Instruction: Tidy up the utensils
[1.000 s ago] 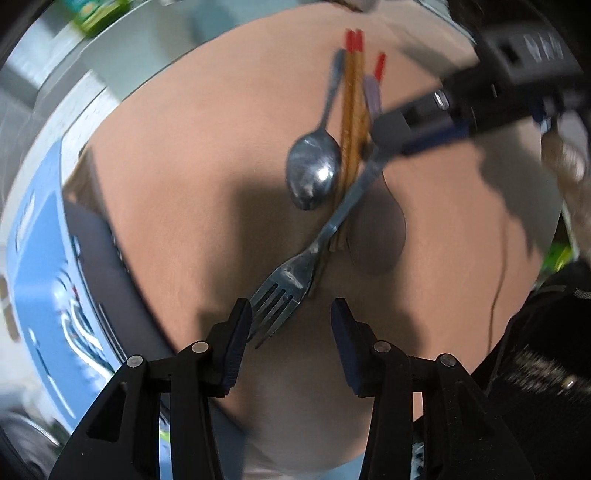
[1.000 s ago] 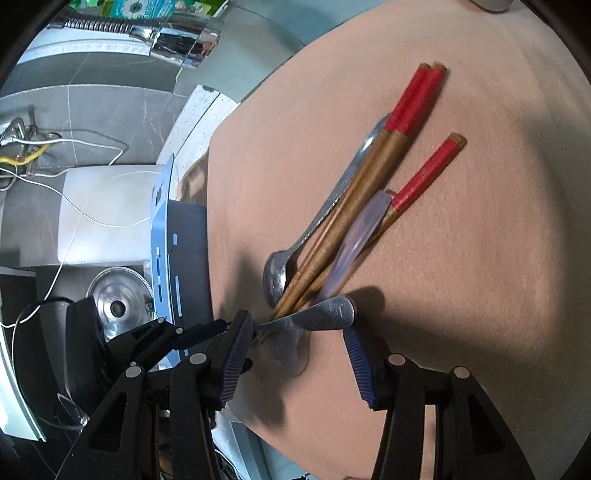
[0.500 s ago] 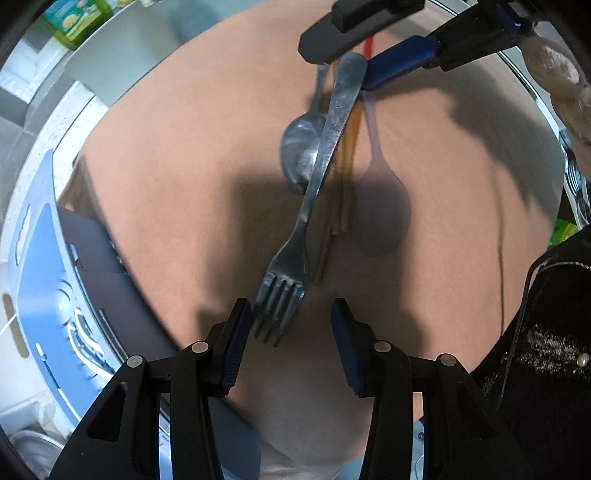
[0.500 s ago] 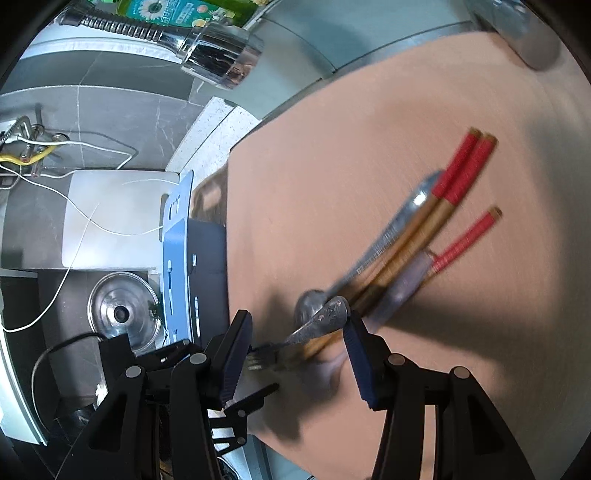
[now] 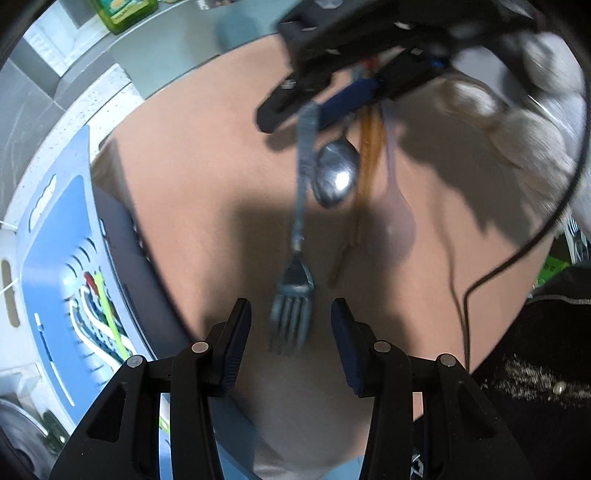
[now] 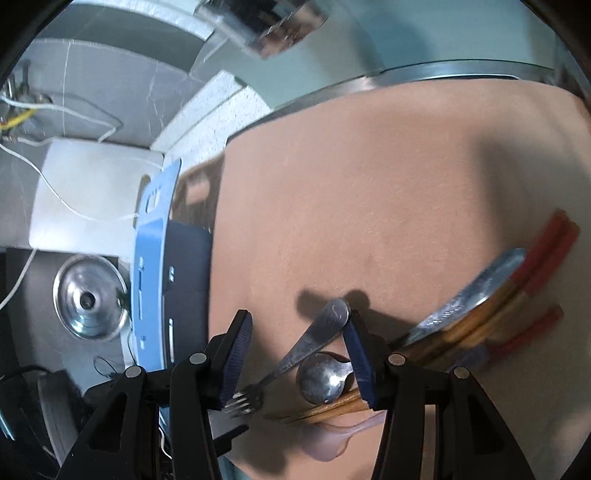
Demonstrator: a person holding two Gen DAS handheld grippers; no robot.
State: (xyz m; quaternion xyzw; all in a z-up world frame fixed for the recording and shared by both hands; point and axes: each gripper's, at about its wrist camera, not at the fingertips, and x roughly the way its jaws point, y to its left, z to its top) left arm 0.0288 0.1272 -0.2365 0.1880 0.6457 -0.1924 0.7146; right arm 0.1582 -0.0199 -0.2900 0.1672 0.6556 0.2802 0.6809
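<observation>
A metal fork [image 5: 300,206] hangs above the tan mat [image 5: 192,177], and my right gripper [image 5: 317,99] is shut on its handle end. In the right wrist view the fork [image 6: 310,343] lies slantwise across the right gripper [image 6: 295,325], handle tip against the right pad. Its tines sit between the fingertips of my left gripper [image 5: 291,314], which is open and not touching them. Still on the mat lie a metal spoon [image 5: 336,177], red-topped wooden chopsticks [image 5: 369,155] and a translucent purple spoon [image 5: 399,229].
A blue slotted basket [image 5: 55,240] at the mat's left edge holds several coloured utensils [image 5: 99,314]. Beyond it are the sink drain [image 6: 88,295] and a tap head [image 6: 266,26]. A person's hand [image 5: 517,122] and a black cable [image 5: 517,251] are on the right.
The right gripper has lifted the fork off the pile and carried it leftward; the fork swung from slanted to pointing straight at the left gripper. Both views shifted toward the blue basket.
</observation>
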